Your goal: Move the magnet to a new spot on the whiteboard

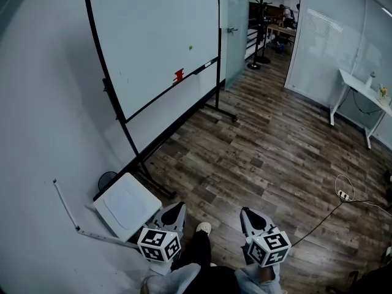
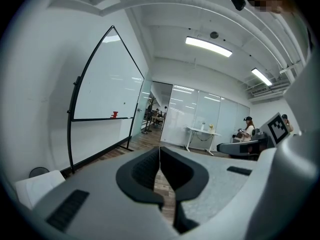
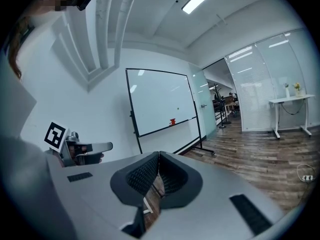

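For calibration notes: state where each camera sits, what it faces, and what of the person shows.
Head view: on the person's head, facing steeply down at the black-framed white whiteboard; left gripper, right gripper and legs show.
Left gripper view: on that gripper, along its shut jaws, whiteboard at left; right gripper shows.
Right gripper view: likewise, along shut jaws; left gripper shows.
Shared: whiteboard with small red piece.
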Demonstrator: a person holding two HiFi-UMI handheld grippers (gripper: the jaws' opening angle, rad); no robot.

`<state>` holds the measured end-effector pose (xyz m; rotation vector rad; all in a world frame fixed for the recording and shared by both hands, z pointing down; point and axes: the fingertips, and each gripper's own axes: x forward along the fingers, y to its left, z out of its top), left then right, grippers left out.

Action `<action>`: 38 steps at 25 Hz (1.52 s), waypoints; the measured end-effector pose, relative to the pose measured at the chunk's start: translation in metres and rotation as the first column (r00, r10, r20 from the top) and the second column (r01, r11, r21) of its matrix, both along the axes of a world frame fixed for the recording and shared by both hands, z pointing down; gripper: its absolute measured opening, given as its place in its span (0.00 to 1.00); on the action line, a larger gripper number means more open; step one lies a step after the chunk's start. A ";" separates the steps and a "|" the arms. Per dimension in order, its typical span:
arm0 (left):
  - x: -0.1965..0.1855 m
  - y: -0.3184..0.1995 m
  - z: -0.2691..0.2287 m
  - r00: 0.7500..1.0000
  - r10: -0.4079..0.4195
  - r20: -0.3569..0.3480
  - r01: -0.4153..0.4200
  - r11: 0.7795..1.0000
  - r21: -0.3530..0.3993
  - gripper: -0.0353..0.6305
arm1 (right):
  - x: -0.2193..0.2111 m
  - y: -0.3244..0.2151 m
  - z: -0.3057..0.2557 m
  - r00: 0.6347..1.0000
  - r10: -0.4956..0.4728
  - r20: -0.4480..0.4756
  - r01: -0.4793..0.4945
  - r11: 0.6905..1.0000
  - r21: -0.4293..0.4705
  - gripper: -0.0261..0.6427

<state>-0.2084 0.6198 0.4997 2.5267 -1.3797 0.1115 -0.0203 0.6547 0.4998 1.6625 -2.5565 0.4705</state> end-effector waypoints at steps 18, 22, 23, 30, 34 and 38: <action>0.011 -0.106 -0.005 0.999 -0.005 -0.036 0.006 1.000 0.010 0.34 | 0.010 -0.101 -0.006 1.000 -0.004 -0.010 0.004 1.000 0.007 0.08; 0.011 -0.141 -0.008 1.000 -0.013 -0.008 0.013 1.000 0.025 0.35 | 0.013 -0.134 -0.007 1.000 0.002 -0.016 -0.002 1.000 0.006 0.08; 0.010 -0.149 -0.009 1.000 -0.014 -0.001 0.014 1.000 0.027 0.35 | 0.013 -0.142 -0.007 1.000 0.004 -0.015 -0.004 1.000 0.003 0.08; 0.008 -0.203 -0.011 1.000 -0.012 0.013 0.012 1.000 0.025 0.35 | 0.011 -0.195 -0.009 1.000 0.004 -0.018 -0.004 1.000 -0.012 0.08; 0.010 -0.232 -0.013 1.000 0.006 0.016 -0.006 1.000 0.024 0.35 | 0.011 -0.223 -0.012 1.000 0.010 -0.021 -0.010 1.000 -0.017 0.08; 0.010 -0.263 -0.012 1.000 0.010 0.016 -0.010 1.000 0.027 0.35 | 0.014 -0.252 -0.012 1.000 0.019 -0.025 -0.019 1.000 -0.014 0.08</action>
